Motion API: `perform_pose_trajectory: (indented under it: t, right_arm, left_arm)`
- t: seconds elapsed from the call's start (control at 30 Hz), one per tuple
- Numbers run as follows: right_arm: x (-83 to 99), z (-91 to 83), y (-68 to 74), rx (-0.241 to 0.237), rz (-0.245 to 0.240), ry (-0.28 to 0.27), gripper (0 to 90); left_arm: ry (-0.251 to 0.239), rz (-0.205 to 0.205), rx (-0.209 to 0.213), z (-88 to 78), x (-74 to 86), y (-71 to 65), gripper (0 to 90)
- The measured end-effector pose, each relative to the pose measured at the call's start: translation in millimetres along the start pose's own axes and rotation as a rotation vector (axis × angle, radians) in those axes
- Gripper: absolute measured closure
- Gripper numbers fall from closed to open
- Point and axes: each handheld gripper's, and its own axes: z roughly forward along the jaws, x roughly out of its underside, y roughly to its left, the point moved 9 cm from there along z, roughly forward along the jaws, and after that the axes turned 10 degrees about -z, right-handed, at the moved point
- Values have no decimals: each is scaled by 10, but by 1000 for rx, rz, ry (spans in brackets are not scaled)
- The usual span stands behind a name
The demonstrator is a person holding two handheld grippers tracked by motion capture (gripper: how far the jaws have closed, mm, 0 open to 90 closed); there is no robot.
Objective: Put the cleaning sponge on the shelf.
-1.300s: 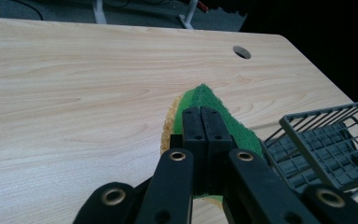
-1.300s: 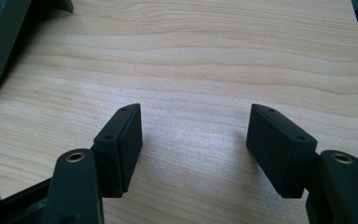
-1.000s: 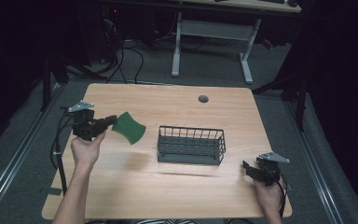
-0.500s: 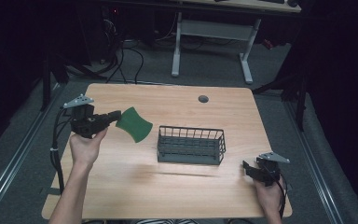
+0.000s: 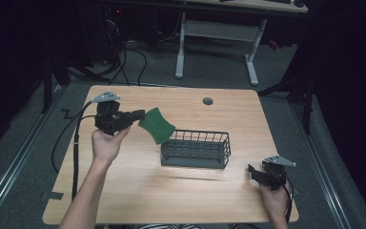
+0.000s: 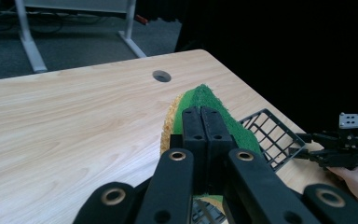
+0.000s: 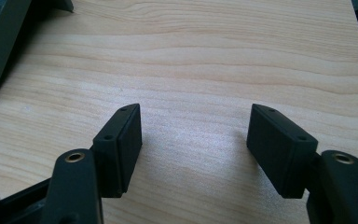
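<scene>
A scouring sponge (image 5: 156, 125) hangs in the air in the left-centre of the high view, above the pale wood-grain table (image 5: 138, 191) and just up-left of the wire basket (image 5: 196, 149). It is a flat pad with wavy, pinched-in sides; its green face looks coarse and fibrous, and in the left gripper view a yellow foam layer (image 6: 169, 123) shows along its left edge. The left gripper (image 5: 136, 115) has its fingers (image 6: 200, 126) pressed together on the sponge's near edge, so most of the pad juts out past the tips, tilted toward the basket.

The basket is a dark, rectangular cage of thin rods with an open top, standing mid-table; whether the sponge's lower corner overlaps its rim or only sits in front of it is hard to tell from above. Bare wood lies all round it, wide toward the lower edge of the frame. A round cable hole (image 5: 208, 101) sits near the far edge.

At lower right the right gripper (image 5: 253, 171) rests low near the table's corner, its blocky matte-black fingers (image 7: 123, 144) standing well apart with only wood between them.
</scene>
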Motion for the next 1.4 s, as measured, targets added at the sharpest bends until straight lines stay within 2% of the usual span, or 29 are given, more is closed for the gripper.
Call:
perform_pose_trajectory:
  t: [0.3,0.6,0.93,1.13,1.27,1.4]
  right_arm:
    - [1,-1,2,0,2,1,353]
    - [1,0,1,-1,1,0,352]
    - [1,-1,3,-2,2,0,350]
    - [0,1,2,-2,2,-2,350]
    - [1,-1,2,-2,1,0,349]
    - [0,1,2,-2,1,-2,349]
  left_arm:
    - [39,36,32,314,-7,-167,900]
    - [80,71,46,576,57,-271,900]
    - [116,108,37,782,165,-281,900]
    - [118,143,22,845,201,-282,900]
    - [128,151,20,880,236,-272,900]
    - [130,141,23,901,279,-238,900]
